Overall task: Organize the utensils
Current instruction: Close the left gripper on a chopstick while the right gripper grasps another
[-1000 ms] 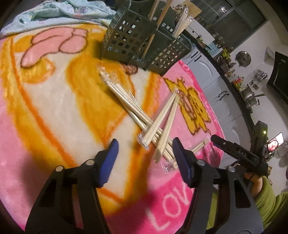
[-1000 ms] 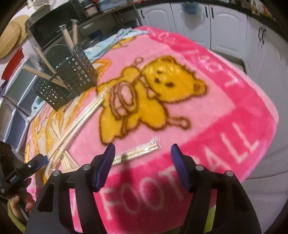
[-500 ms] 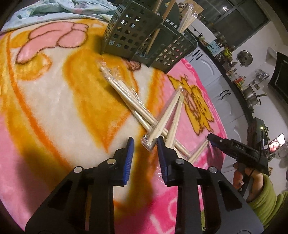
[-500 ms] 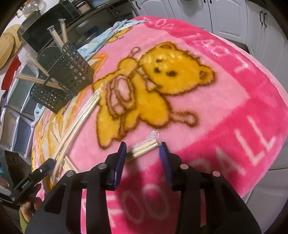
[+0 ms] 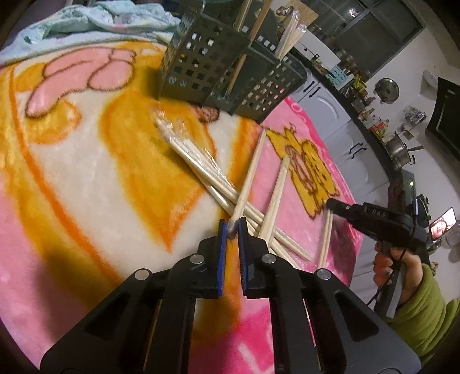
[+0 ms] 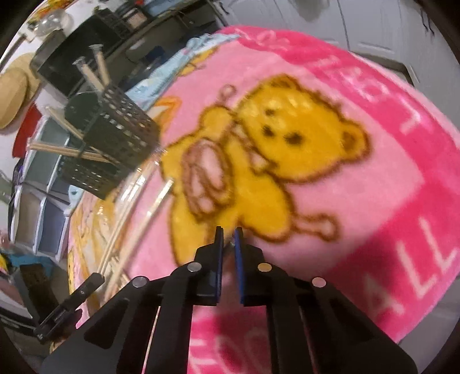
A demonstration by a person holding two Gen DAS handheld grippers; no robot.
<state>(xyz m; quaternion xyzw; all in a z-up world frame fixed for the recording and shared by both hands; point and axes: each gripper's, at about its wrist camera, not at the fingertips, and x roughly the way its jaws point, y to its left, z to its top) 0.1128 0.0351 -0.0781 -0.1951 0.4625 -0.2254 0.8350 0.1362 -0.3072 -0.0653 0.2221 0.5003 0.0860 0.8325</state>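
Several plastic-wrapped chopstick pairs lie crossed on a pink bear blanket. My left gripper is shut on the near end of one wrapped pair, which points toward the dark mesh utensil holder. That holder has chopsticks standing in it. My right gripper is shut on the end of another wrapped pair, mostly hidden between the pads; in the left wrist view that pair hangs from its tip. The holder also shows in the right wrist view.
A light blue cloth lies behind the holder. White kitchen cabinets and a counter with pots run along the right. The blanket's edge drops off at the front right. Loose chopsticks lie left of the right gripper.
Both grippers moved forward and down and closed from wide open, each now pinching the end of a wrapped chopstick pair. The right one has lifted its pair off the blanket.
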